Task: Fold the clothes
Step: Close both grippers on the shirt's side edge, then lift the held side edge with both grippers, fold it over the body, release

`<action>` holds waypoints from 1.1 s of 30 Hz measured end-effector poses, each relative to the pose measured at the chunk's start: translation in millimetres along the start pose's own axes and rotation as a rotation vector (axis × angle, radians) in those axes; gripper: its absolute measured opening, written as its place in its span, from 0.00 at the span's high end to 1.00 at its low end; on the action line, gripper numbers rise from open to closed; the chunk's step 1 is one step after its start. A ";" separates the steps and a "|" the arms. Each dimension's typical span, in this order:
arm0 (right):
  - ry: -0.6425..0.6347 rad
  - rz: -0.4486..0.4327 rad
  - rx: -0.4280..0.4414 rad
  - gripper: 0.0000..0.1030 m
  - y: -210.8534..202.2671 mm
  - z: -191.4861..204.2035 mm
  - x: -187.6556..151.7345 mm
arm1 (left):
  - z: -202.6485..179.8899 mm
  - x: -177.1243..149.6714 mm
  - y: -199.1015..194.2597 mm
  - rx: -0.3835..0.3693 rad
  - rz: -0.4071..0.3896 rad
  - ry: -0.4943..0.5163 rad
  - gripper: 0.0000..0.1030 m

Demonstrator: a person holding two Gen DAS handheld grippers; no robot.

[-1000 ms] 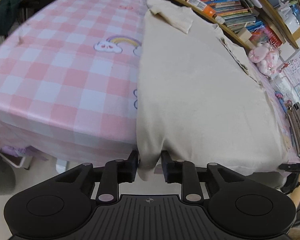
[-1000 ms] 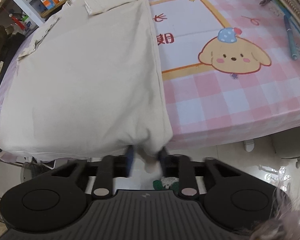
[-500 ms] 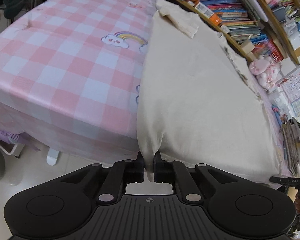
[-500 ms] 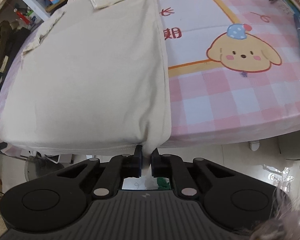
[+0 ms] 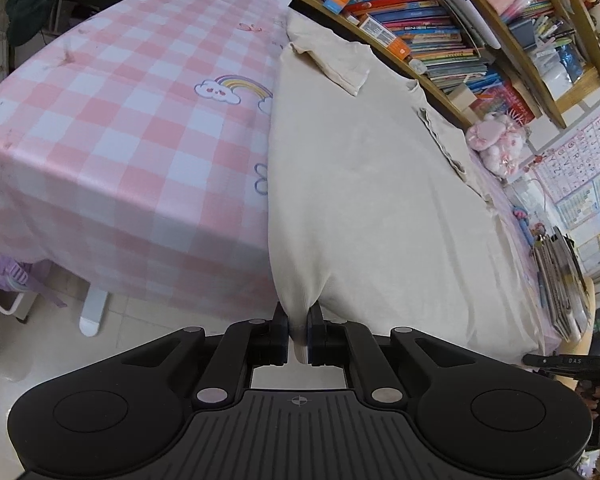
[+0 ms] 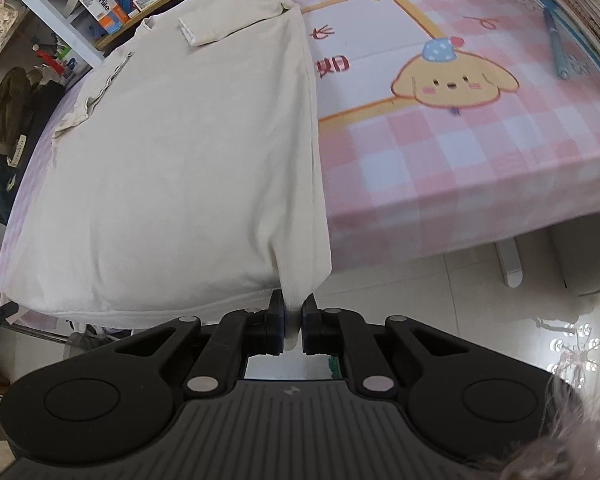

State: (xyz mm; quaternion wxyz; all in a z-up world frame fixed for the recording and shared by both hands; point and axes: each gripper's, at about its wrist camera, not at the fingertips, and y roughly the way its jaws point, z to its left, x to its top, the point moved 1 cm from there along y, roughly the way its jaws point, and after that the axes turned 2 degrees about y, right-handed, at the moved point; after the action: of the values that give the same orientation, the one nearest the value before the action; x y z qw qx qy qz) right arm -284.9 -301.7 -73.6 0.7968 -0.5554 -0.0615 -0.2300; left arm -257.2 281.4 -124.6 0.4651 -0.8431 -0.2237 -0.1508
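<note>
Pinching the near hem corners of the cream top [image 5: 372, 208] at the table's [image 5: 112, 160] front edge, the left gripper [image 5: 298, 334] and right gripper [image 6: 291, 326] are both clamped on cloth; next, I judge, lift together and carry the hem toward the collar at the far edge

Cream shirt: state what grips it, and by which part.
Both grippers hold the cream shirt: left gripper on its near left hem corner, right gripper on its near right hem corner.
</note>
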 end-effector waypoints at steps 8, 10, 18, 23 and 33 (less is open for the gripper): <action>0.028 0.019 -0.008 0.93 -17.7 -6.6 -34.1 | 11.4 -32.3 -15.0 -0.027 0.066 -0.008 0.93; 0.039 0.031 -0.012 0.93 -20.9 -9.9 -43.8 | 15.9 -41.5 -16.6 -0.028 0.080 -0.024 0.93; 0.100 0.021 0.067 0.93 -39.0 -10.1 -49.3 | 17.4 -29.4 -38.8 -0.165 -0.031 -0.146 0.93; 0.266 -0.138 0.290 0.93 -69.0 -14.2 -6.0 | 16.1 19.4 -48.8 -0.328 -0.237 -0.292 0.93; 0.345 -0.424 0.454 0.93 -55.2 16.4 156.0 | -29.6 170.4 10.1 -0.335 -0.434 -0.294 0.93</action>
State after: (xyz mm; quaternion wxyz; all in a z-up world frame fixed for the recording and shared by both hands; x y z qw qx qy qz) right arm -168.0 -348.6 35.1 0.8330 -0.2920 -0.0896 -0.4613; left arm -107.8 291.9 -37.6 0.2391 -0.8534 -0.4354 -0.1581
